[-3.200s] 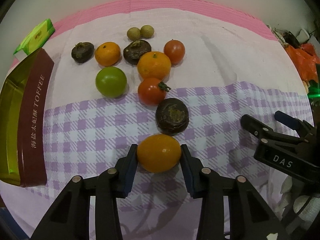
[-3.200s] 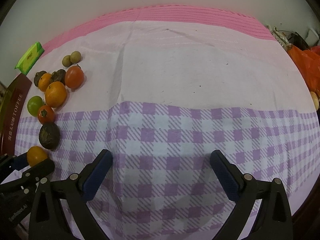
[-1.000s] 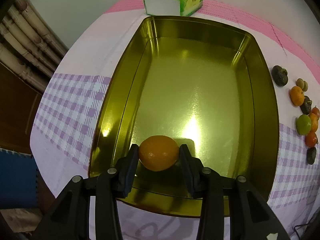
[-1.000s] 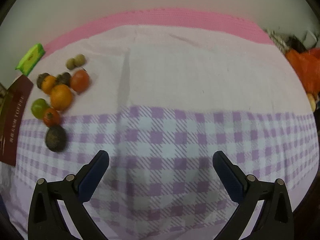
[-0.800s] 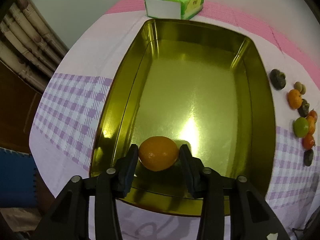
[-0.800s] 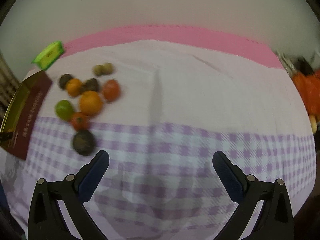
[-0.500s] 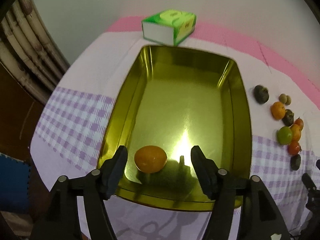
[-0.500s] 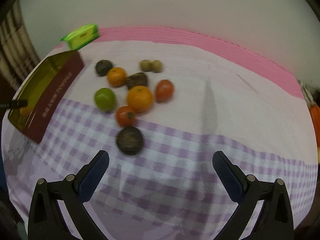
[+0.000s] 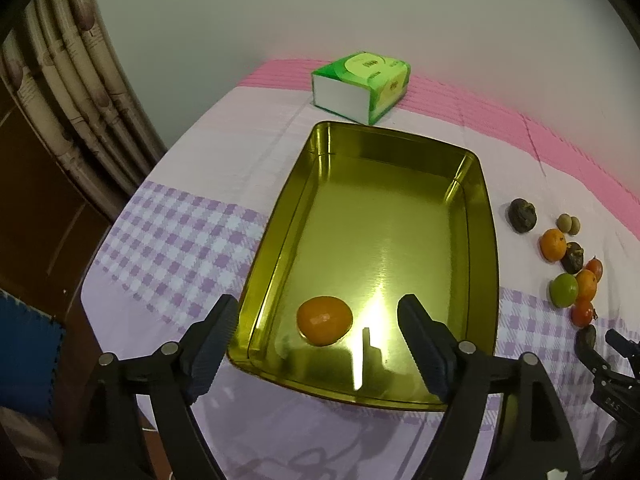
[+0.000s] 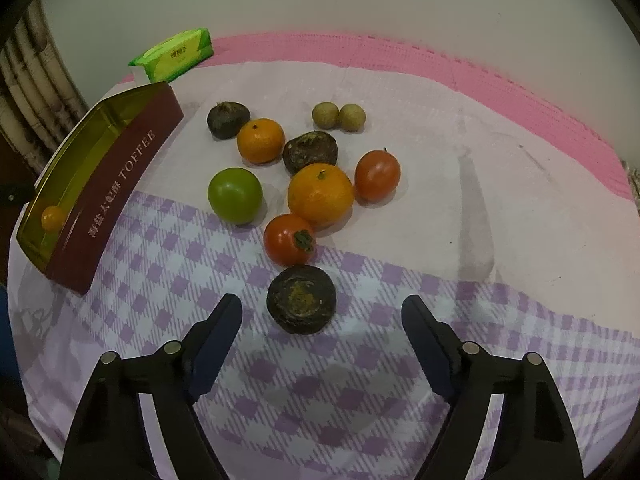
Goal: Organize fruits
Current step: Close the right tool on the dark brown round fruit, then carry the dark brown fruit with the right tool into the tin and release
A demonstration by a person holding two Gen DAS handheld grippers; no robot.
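Fruits are split up right now: one orange [image 9: 324,321] sits loose in the gold tin [image 9: 486,216], between the jaws of the left hand-held gripper [image 9: 318,344], which have just been opening and touch nothing. The right hand-held gripper [image 10: 322,344], jaws just narrowing but still wide, hovers at a dark fruit [image 10: 301,299]. Behind it, the rest cluster on the desk's purple-checked and pink cloth [image 10: 460,128]. A green tissue pack [image 9: 362,86] lies by the pale wall.

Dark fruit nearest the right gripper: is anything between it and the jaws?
No. The dark fruit lies just ahead of the right gripper, whose jaws, just narrowing, stand open and short of it. Only bare checked cloth lies between; the red tomato sits behind.
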